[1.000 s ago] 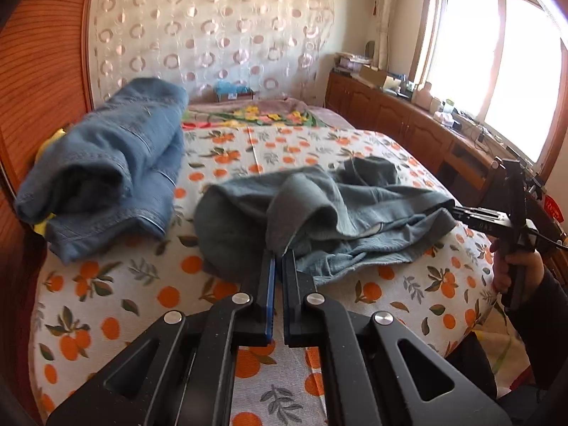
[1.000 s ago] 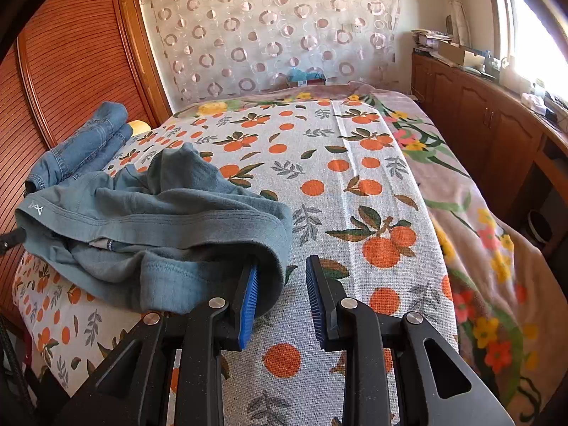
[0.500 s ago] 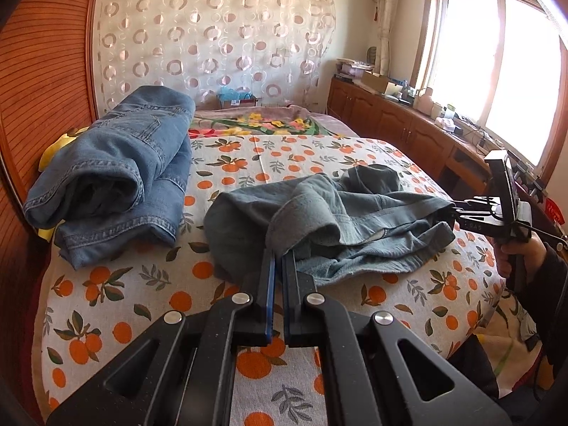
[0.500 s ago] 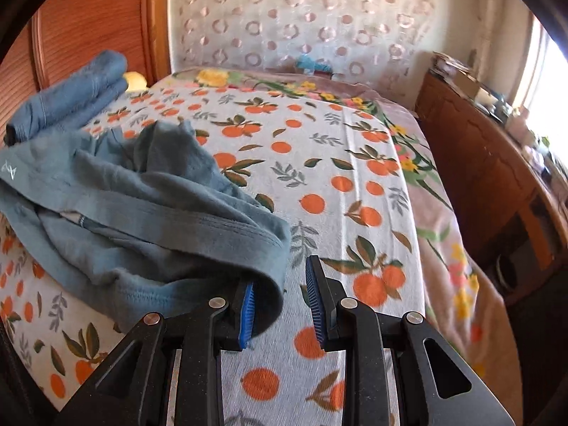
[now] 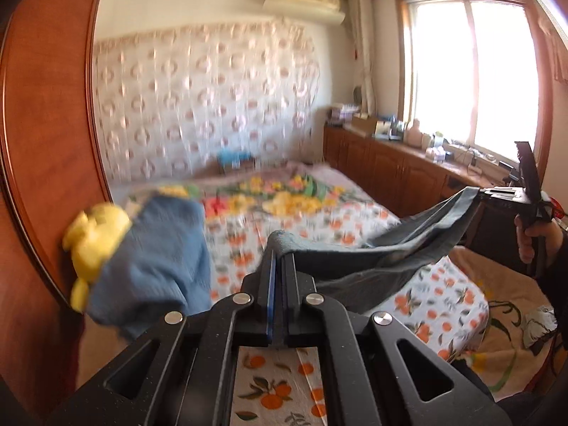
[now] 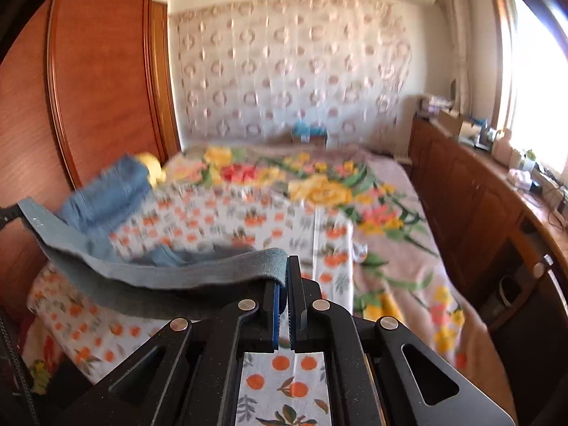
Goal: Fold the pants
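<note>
bedroom, sunlit; bed [image 5: 458,305] under orange-print sheet, floral blanket further back, patterned curtain [image 5: 213,106] on far wall. both views motion-blurred.

left to right, left wrist view:
- wooden wardrobe [image 5: 46,124] along left edge.
- yellow soft item [image 5: 94,238] against wardrobe, touching folded blue jeans [image 5: 159,248] at left side of bed.
- left gripper [image 5: 279,266] at centre, jaws pressed together on one end of grey pants [image 5: 372,259]; fabric bunched over fingertips, draped off to the right.
- pants strung between both grippers, lifted above sheet, sagging in the middle; lower fold hanging toward the bed, contact with sheet not resolvable.
- right gripper [image 5: 497,191] at far right, held by right hand [image 5: 536,238], clamped on other end of waistband, in front of window [image 5: 472,71] and low wooden cabinets [image 5: 397,177].

left to right, right wrist view:
- wardrobe [image 6: 88,88] at left; left gripper's tip barely visible at frame edge, pants [image 6: 149,273] corner attached there.
- jeans [image 6: 106,195] behind waistband span.
- right gripper [image 6: 285,284] centre, blue pads [image 6: 276,305] nearly closed, waistband end pinched between them, cloth folded over left finger.
- cabinets [image 6: 479,195] at right.
</note>
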Tool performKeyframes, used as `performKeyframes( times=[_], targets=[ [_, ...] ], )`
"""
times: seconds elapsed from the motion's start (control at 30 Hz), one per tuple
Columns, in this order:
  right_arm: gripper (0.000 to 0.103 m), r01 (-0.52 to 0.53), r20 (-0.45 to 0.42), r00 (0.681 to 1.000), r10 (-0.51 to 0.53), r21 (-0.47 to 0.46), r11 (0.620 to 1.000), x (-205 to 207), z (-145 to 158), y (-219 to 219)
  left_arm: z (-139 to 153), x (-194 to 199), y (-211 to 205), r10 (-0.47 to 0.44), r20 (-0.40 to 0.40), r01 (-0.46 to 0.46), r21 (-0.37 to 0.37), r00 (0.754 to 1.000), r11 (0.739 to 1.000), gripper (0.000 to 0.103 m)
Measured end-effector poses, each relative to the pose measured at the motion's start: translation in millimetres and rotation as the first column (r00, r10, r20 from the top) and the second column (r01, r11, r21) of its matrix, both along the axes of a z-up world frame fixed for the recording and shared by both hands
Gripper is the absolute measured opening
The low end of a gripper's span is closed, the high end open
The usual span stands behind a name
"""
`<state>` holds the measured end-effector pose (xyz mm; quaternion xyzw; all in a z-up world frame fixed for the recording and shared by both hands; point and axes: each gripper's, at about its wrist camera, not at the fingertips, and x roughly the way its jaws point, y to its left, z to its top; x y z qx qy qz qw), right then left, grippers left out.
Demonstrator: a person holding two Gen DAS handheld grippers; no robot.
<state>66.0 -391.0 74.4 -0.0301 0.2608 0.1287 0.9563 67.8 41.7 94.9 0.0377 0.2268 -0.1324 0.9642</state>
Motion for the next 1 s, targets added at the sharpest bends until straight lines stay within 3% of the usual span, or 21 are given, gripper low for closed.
performKeyframes(
  times=[0.17,0.33,0.53,0.63,0.83,1.0],
  targets=[
    [0.003,-0.024,0.091,0.996,0.022,0.016,1.000,-30.6,50.1,-6.6,38.0,-6.4,0.5,-0.002,0.077,-0.002,0.046,0.997,0.999,0.003],
    [0.003,-0.035,0.081,0.996,0.036,-0.007,0.999,-17.9,48.2,-1.9,40.7,19.4,3.9,0.017,0.070,-0.024,0.087,0.997,0.996,0.003],
    [0.003,-0.067,-0.006,0.998,0.067,-0.024,0.997,46.5,35.4,16.9,0.8,91.6,10.9,0.001,-0.070,0.003,0.059,0.998,0.998,0.001],
    [0.003,-0.090,-0.037,0.995,0.088,-0.037,0.995,62.3,28.1,26.9,-25.5,100.0,3.9,-0.025,-0.137,0.028,0.017,0.990,0.999,0.002],
    [0.003,-0.072,-0.115,0.991,0.067,-0.040,0.997,76.6,-4.5,17.1,-88.0,93.1,-16.1,-0.063,-0.270,0.069,0.009,0.961,0.998,0.023],
    [0.003,-0.042,-0.158,0.987,0.037,-0.026,0.999,83.7,-18.3,6.7,-109.5,74.8,-35.6,-0.104,-0.306,0.102,-0.023,0.946,0.995,0.043]
  ],
)
